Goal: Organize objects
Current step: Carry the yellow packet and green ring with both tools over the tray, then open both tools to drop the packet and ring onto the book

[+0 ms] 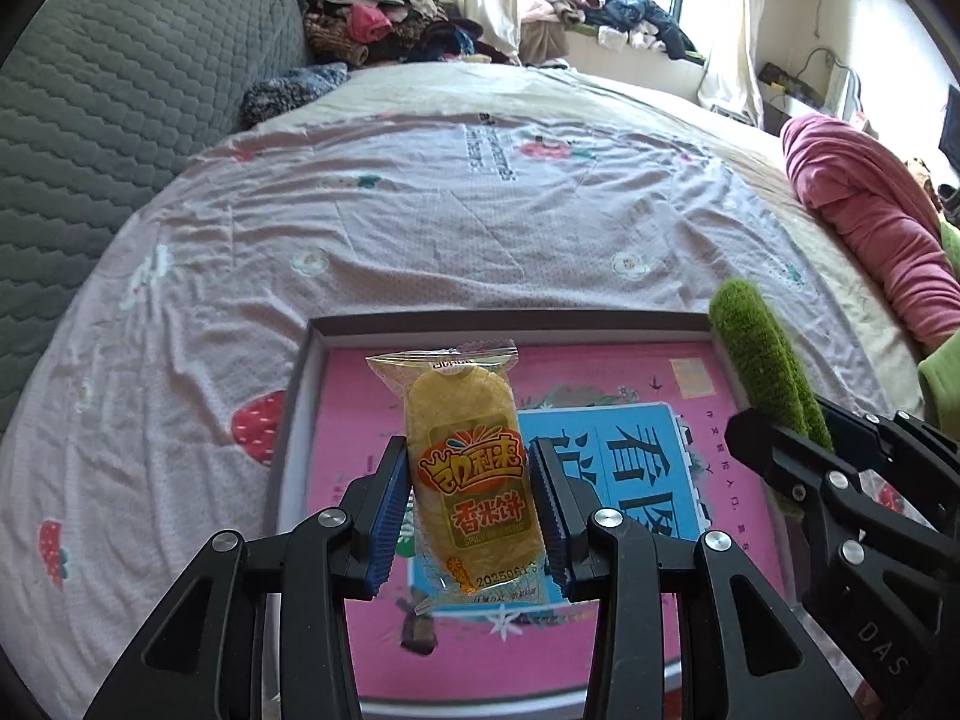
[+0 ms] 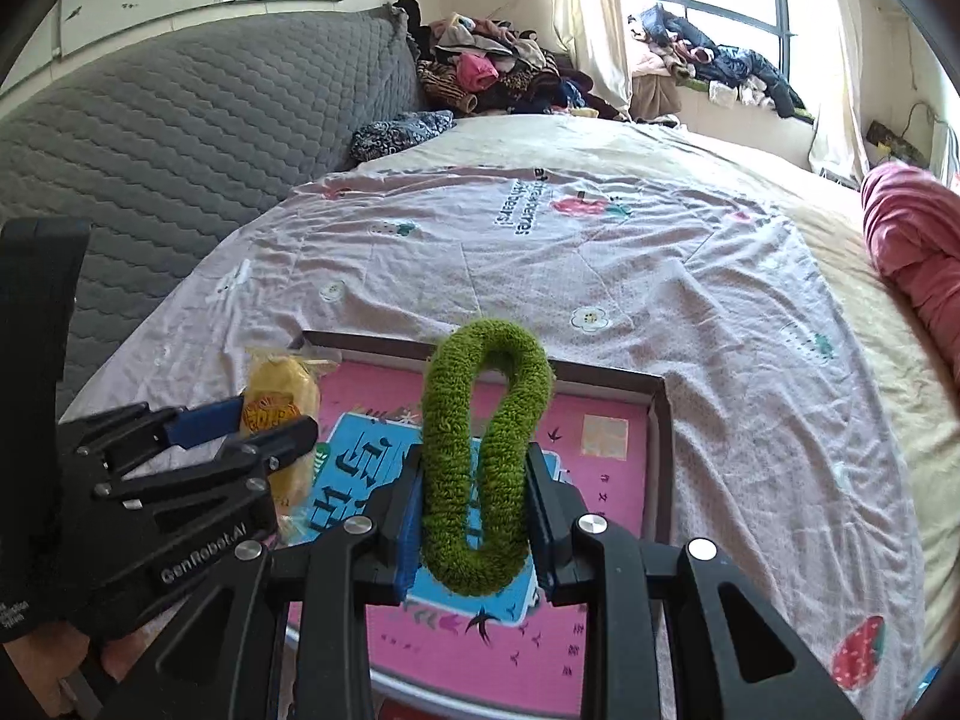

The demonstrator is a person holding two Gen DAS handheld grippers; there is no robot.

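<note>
Both grippers hang over the pink-lined box [image 1: 300, 396] on the bed: left gripper [image 1: 471, 516] clamped on a yellow rice-cracker packet [image 1: 465, 480], right gripper [image 2: 474, 516] just beside it, clenched around a green fuzzy ring [image 2: 480, 456].

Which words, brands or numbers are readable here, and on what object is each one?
"香米饼": snack packet in left gripper.
"2025061", rest unclear: packet's bottom edge.
"GenRobot.AI": left gripper body.
"DAS": right gripper body.
Bedsheet print and box characters: too blurred.
</note>
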